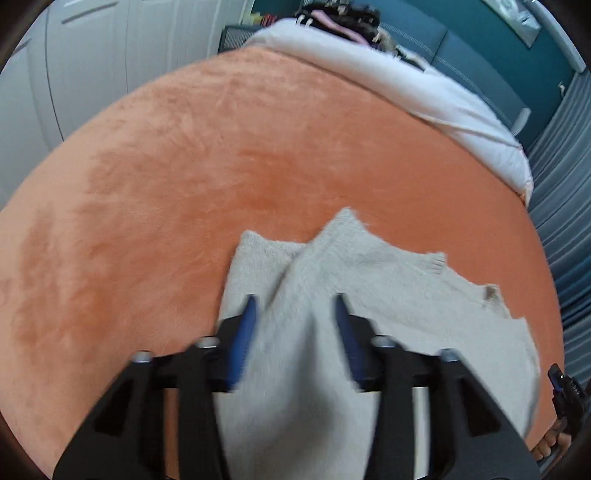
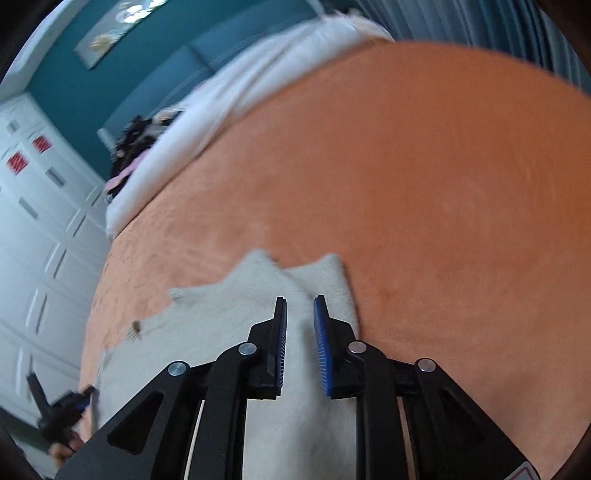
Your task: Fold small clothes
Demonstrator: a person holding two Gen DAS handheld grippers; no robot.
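Observation:
A small fuzzy off-white garment [image 1: 369,280] lies on the orange blanket [image 1: 221,155], with two pointed ends toward the far side. My left gripper [image 1: 295,306] is open just above the garment's left part, nothing between its blue pads. In the right wrist view the same garment [image 2: 207,317] lies partly folded on the orange blanket [image 2: 424,184]. My right gripper [image 2: 300,306] is open with a narrow gap, hovering over the garment's right end, holding nothing. The other gripper [image 2: 70,406] shows at the lower left, and in the left wrist view [image 1: 567,387] at the lower right.
A white duvet [image 1: 424,99] lies folded back at the head of the bed, with a pile of dark and pink clothes [image 1: 343,18] beyond it. White wardrobe doors [image 2: 33,236] stand beside the bed. A teal headboard [image 1: 480,40] and grey curtains [image 1: 565,206] bound the far side.

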